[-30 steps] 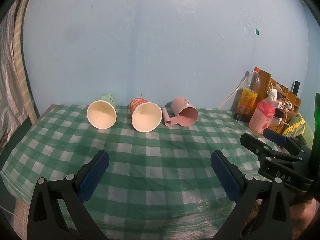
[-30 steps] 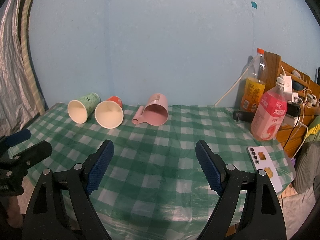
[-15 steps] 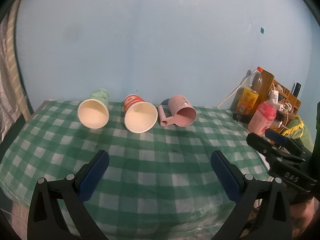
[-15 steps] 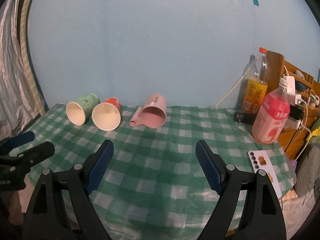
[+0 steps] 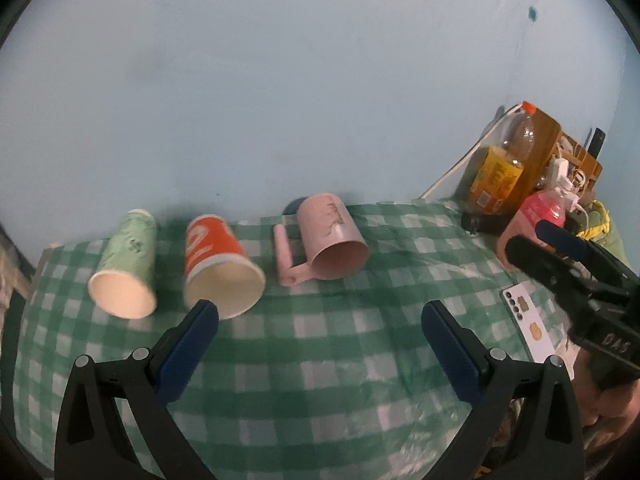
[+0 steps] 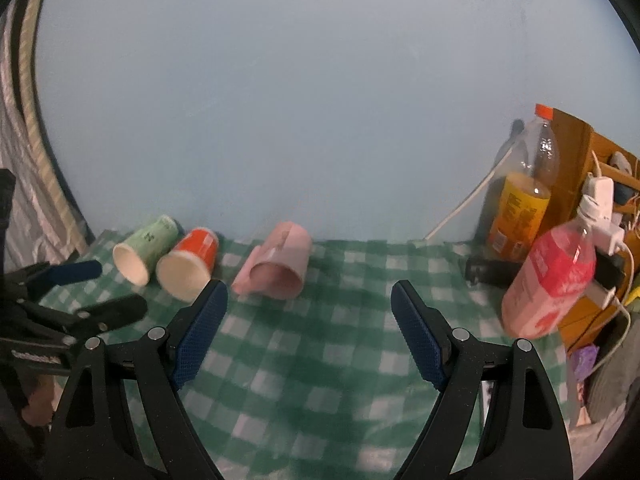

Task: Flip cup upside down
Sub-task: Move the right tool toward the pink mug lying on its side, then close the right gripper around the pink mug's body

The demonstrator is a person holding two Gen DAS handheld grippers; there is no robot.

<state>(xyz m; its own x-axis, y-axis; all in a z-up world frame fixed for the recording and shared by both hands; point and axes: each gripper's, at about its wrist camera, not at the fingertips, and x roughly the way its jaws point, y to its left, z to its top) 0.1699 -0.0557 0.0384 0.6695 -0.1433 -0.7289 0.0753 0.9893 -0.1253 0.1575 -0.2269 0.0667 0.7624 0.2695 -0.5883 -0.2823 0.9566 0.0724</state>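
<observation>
Green-checked tablecloth carries three cups on their sides. Left gripper and right gripper, fingers spread, empty. Centre on orange paper cup at frame left; pinch lightly to avoid crushing.

The left gripper hung level with its jaws spread wide and empty. The right gripper, at its 3 o'clock, gaped likewise.

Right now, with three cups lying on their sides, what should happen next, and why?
Probably ease the open right claw forward around the pink mug: it lies nearest ahead, mouth facing us, and neither claw holds anything yet.
</observation>
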